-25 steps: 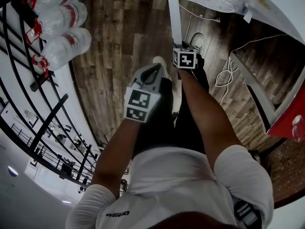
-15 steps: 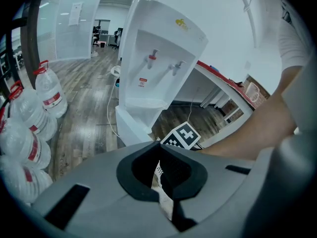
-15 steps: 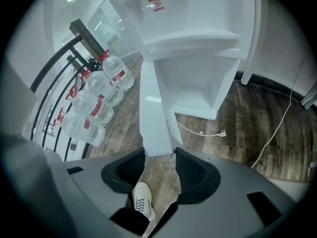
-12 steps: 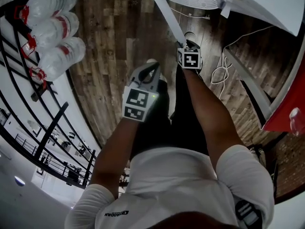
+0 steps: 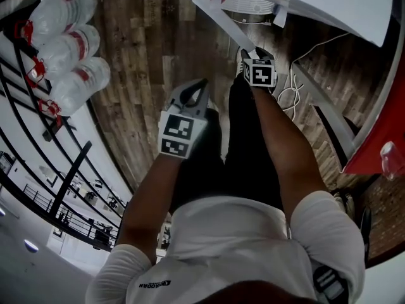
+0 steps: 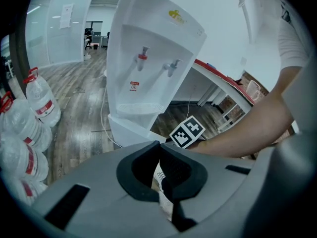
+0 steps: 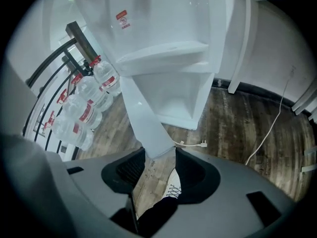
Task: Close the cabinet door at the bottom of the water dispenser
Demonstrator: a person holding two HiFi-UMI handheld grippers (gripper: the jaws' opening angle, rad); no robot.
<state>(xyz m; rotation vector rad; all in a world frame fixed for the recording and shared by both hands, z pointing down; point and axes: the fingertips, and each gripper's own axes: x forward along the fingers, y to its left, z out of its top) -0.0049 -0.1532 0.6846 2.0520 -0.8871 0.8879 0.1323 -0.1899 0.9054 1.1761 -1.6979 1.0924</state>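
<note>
Item: cabinet door (image 7: 142, 110), hanging open at base of water dispenser (image 6: 148, 68).
- Long axis runs up-left from R gripper (image 7: 159, 155), the nearer one; its jaws look pinched on door's free lower corner.
- Cabinet opening (image 7: 181, 95) lies to door's right.
- L gripper (image 6: 159, 150): jaws together, empty, held back.

Water dispenser (image 5: 316, 2) runs off the head view's top edge — its cabinet door (image 5: 218, 19) ends unseen behind the right gripper (image 5: 252, 52); the red label (image 7: 122, 18) is too small to read.
</note>
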